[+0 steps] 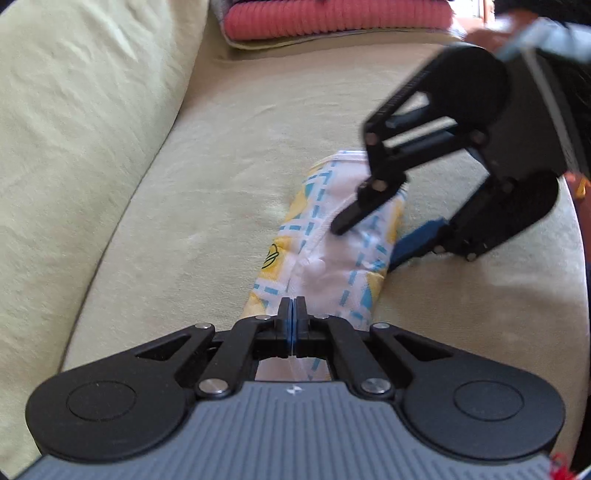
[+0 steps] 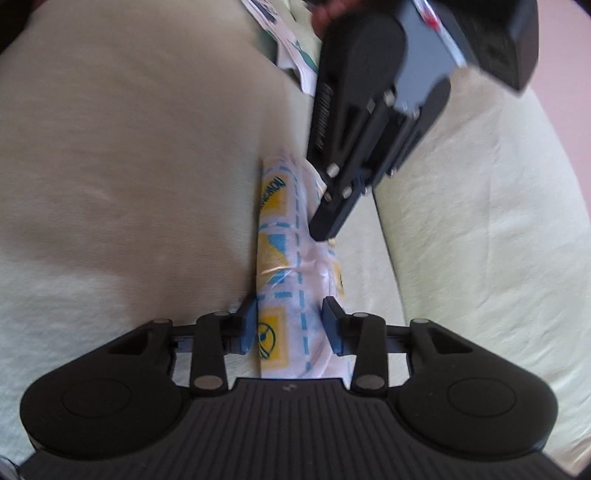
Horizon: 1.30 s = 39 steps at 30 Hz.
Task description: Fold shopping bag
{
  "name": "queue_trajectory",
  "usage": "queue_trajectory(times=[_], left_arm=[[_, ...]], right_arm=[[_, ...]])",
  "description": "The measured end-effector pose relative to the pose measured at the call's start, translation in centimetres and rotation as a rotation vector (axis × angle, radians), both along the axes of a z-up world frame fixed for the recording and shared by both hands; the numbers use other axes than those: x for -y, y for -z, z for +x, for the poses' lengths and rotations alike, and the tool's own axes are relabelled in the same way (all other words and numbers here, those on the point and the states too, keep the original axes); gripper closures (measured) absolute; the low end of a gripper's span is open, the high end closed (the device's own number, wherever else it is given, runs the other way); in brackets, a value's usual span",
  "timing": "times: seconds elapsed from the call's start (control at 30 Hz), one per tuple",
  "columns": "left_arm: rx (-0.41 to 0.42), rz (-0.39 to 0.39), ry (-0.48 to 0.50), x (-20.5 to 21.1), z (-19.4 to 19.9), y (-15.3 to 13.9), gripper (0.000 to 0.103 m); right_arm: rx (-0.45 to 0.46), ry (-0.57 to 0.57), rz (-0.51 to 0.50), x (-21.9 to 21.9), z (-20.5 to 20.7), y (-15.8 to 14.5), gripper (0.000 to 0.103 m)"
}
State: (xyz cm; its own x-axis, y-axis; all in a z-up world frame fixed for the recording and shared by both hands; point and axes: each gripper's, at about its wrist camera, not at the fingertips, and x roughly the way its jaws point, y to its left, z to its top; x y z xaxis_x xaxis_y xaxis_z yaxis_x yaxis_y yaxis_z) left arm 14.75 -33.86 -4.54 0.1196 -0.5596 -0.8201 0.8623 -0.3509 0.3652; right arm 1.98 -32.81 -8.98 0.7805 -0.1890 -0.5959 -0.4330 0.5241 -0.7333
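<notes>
The shopping bag (image 1: pixel 343 236) is white with yellow squares and blue dashed lines, folded into a narrow strip on the pale green sofa seat. My left gripper (image 1: pixel 293 310) is shut on the strip's near end. My right gripper (image 1: pixel 373 243) is open at the strip's far end, one finger on each side of it. In the right wrist view the bag (image 2: pixel 291 266) runs between my open right gripper's (image 2: pixel 291 325) pads, and the left gripper (image 2: pixel 325 225) comes down shut onto the strip from the upper right.
The sofa back cushion (image 1: pixel 81 122) rises on the left. A pink ribbed textile (image 1: pixel 332 18) lies folded at the far end of the seat. Printed papers or cloth (image 2: pixel 291 48) lie on the sofa beyond the bag.
</notes>
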Motion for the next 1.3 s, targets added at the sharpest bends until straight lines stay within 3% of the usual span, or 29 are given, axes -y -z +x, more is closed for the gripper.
queue_trajectory(times=[0.07, 0.17, 0.23, 0.27, 0.3, 0.4, 0.47, 0.57, 0.67, 0.73, 0.83, 0.97, 1.07, 1.1, 1.17, 1.3], left_arm=[[0.093, -0.005, 0.072, -1.4, -1.5, -0.1, 0.090], [0.232, 0.003, 0.170, -3.4, -3.8, 0.7, 0.067], [0.376, 0.006, 0.216, -3.8, -4.6, 2.8, 0.067], [0.413, 0.019, 0.234, -3.8, -4.8, 3.6, 0.066], [0.466, 0.032, 0.265, -3.9, -5.0, 4.8, 0.059], [0.584, 0.011, 0.317, -3.9, -5.7, 6.8, 0.060], [0.558, 0.016, 0.301, -3.2, -5.4, 6.8, 0.061], [0.451, 0.040, 0.287, -2.3, -3.9, 5.8, 0.063], [0.324, 0.076, 0.273, -1.0, -2.2, 4.5, 0.063], [0.250, 0.095, 0.272, -0.3, -1.0, 3.9, 0.062], [0.151, 0.093, 0.256, 0.5, 0.7, 3.2, 0.060], [0.054, 0.071, 0.204, 1.2, 2.4, 2.8, 0.060], [0.053, 0.059, 0.186, 1.1, 2.4, 2.9, 0.060], [0.071, 0.057, 0.187, 0.9, 2.1, 3.0, 0.060], [0.095, 0.054, 0.190, 0.9, 1.8, 3.3, 0.060], [0.098, 0.049, 0.187, 0.6, 1.8, 3.4, 0.059]], right_arm=[[-0.028, -0.006, 0.030, 0.5, 0.1, -0.7, 0.067], [-0.067, -0.010, 0.056, 1.1, 0.4, -1.3, 0.067], [-0.096, -0.013, 0.066, 1.1, 0.8, -1.7, 0.067], [-0.107, -0.010, 0.083, 1.3, 0.9, -2.0, 0.067], [-0.120, -0.007, 0.099, 1.5, 1.1, -2.3, 0.067], [-0.153, 0.017, 0.166, 2.1, 1.7, -3.3, 0.066], [-0.158, 0.022, 0.196, 2.5, 1.8, -3.5, 0.066], [-0.134, 0.002, 0.168, 2.7, 1.7, -2.8, 0.065], [-0.013, -0.079, -0.096, 1.2, -0.2, -0.3, 0.062], [0.045, -0.099, -0.201, 0.4, -0.8, 2.0, 0.065], [0.077, -0.059, -0.201, 0.5, -0.5, 2.9, 0.071], [0.069, 0.019, -0.119, 1.7, 1.4, 2.4, 0.068], [0.036, 0.015, -0.138, 1.8, 2.5, 1.9, 0.065], [0.028, 0.008, -0.146, 1.9, 2.8, 1.6, 0.055], [0.014, 0.004, -0.174, 2.2, 3.0, 1.0, 0.044], [-0.060, -0.025, -0.103, 3.4, 4.2, 0.6, 0.056]])
